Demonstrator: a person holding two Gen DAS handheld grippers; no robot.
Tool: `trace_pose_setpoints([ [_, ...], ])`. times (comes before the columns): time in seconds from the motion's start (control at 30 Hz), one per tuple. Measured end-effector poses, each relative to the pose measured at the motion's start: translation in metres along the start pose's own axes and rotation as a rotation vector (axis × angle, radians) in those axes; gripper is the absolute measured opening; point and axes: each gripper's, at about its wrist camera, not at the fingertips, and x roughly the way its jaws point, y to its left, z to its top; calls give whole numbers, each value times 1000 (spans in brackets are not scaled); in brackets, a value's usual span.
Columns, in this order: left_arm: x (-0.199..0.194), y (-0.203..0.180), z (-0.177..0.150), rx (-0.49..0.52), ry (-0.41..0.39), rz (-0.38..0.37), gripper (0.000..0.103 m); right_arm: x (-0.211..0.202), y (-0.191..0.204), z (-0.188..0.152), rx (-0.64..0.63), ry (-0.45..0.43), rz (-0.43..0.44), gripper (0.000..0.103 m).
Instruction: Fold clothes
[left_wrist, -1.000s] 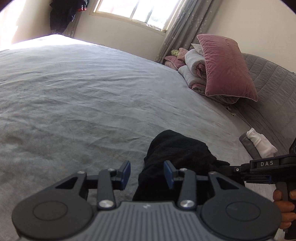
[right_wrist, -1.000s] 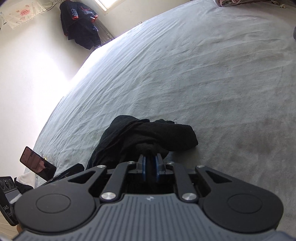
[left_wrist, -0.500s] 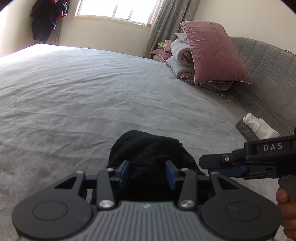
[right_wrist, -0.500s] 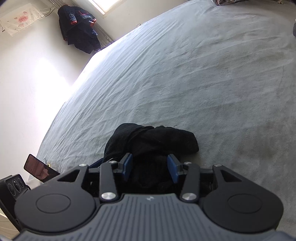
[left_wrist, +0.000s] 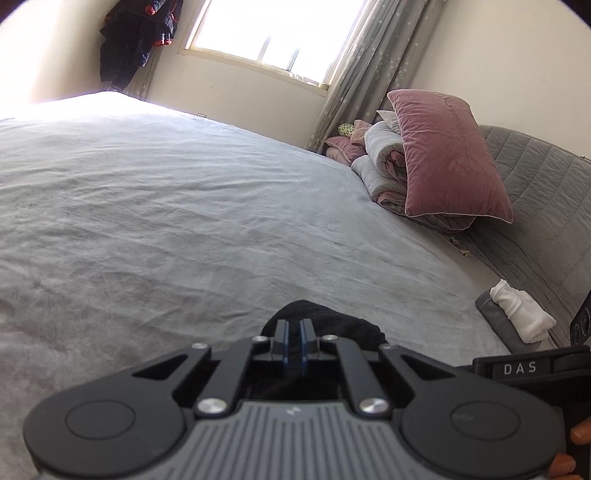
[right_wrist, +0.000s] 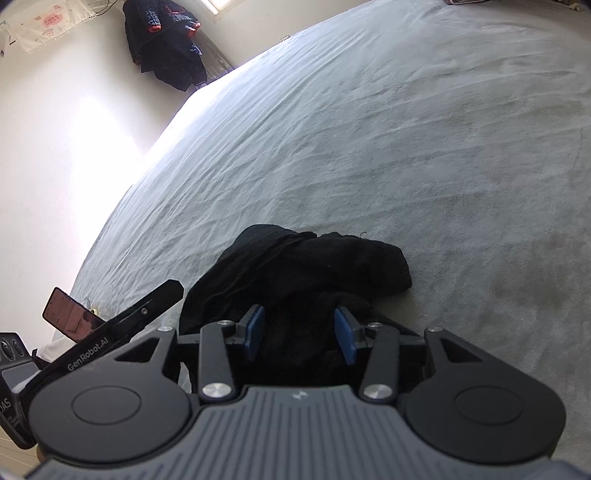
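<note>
A crumpled black garment (right_wrist: 314, 266) lies bunched on the grey bed sheet (right_wrist: 369, 129), close in front of both tools. My left gripper (left_wrist: 293, 343) has its blue pads drawn together on a fold at the near edge of the black garment (left_wrist: 343, 325). My right gripper (right_wrist: 301, 332) stands open. The cloth lies heaped between its blue pads (right_wrist: 255, 328), and they do not press on it. The right tool's body (left_wrist: 524, 367) shows at the lower right of the left wrist view, with fingertips of the person's hand (left_wrist: 580, 439) below it.
A pink pillow (left_wrist: 450, 158) leans on rolled quilts (left_wrist: 380, 158) against the grey padded headboard (left_wrist: 535, 206). A white cloth on a grey folded piece (left_wrist: 521, 314) lies near the bed's right edge. A dark jacket (right_wrist: 166, 44) hangs on the wall. A phone (right_wrist: 70, 314) stands at the left.
The left gripper swung over the black garment and closed its jaws on a fold. The right gripper, shut on the cloth a second ago, opened and let it go.
</note>
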Motion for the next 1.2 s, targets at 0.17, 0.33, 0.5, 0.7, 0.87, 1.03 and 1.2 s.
trace_pose_setpoints([
  [0.17, -4, 19, 1, -39, 21, 28, 4, 7, 11, -4, -26, 12, 17, 52],
  [0.33, -4, 23, -3, -29, 54, 13, 22, 16, 18, -6, -40, 19, 24, 52],
  [0.5, 3, 16, -10, 14, 111, -8, 44, 19, 16, -4, -35, 27, 26, 52],
  [0.7, 18, 8, -18, 52, 168, -8, 45, 19, 8, -2, -15, 37, 29, 53],
  [0.87, 25, 9, -18, 33, 195, -18, 24, 22, 7, 0, -18, 51, 30, 54],
  [1.03, 24, 13, -14, 13, 179, -16, 13, 25, 8, 0, -27, 57, 32, 56],
  [1.2, 20, 17, -12, -6, 163, -18, 10, 29, 7, 0, -23, 63, 34, 58],
])
